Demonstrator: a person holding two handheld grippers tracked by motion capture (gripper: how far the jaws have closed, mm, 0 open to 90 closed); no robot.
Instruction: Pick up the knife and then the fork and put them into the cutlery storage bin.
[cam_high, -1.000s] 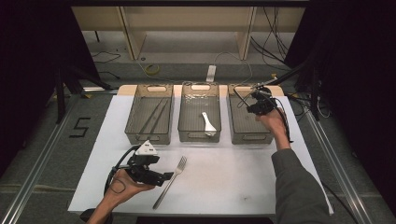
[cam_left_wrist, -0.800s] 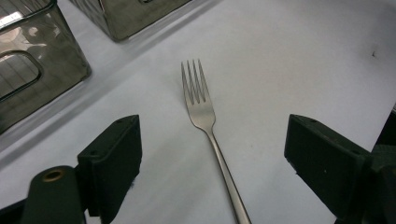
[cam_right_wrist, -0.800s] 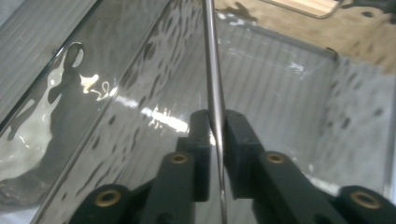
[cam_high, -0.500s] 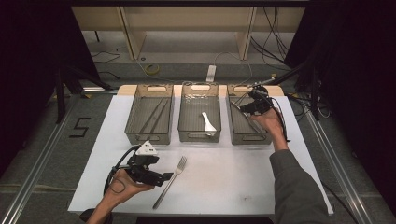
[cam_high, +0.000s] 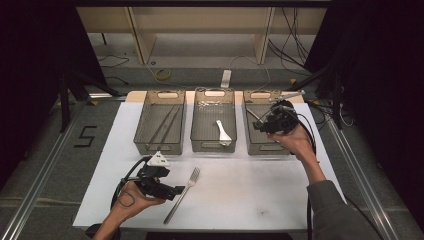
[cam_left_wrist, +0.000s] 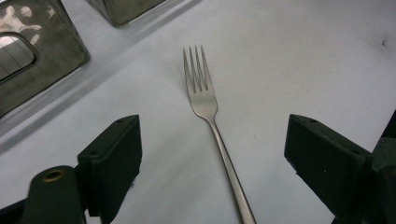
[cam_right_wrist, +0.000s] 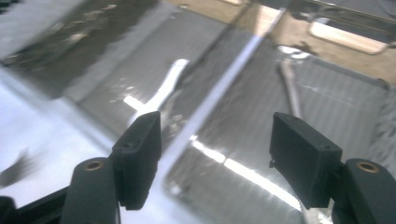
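Left gripper (cam_high: 176, 192) sits low over the white table (cam_high: 260, 200), jaws spread wide and nothing pinched; in the left gripper view the fork (cam_left_wrist: 205, 100) lies flat on the table right between the two black pads (cam_left_wrist: 116, 154), untouched by either, handle running back toward the gripper body and tines pointing away ahead of the fingertips. From above, the fork (cam_high: 182, 192) is just beside the left gripper's tips, tines toward the bins. Left hand (cam_high: 132, 197) cups the gripper from below, cable looping around it. Right gripper (cam_high: 257, 122) is held over the right bin (cam_high: 265, 145), jaws have just been opening, now wide apart with nothing between them; in the right gripper view (cam_right_wrist: 215, 154) the picture is motion-blurred, and past the pads a thin metal utensil (cam_right_wrist: 292, 93) lies on the bin floor ahead and a bit to the right pad's side, clear of both pads; cannot tell what kind of utensil. Beyond the left pad in that view the middle bin (cam_right_wrist: 107, 74) shows a white spoon (cam_right_wrist: 163, 91). From above, the spoon (cam_high: 222, 132) rests in the middle bin (cam_high: 212, 147), and dark chopsticks (cam_high: 165, 125) lie in the left bin (cam_high: 157, 147), both well apart from either gripper's fingers. Right hand (cam_high: 297, 140) grips the tool from behind.
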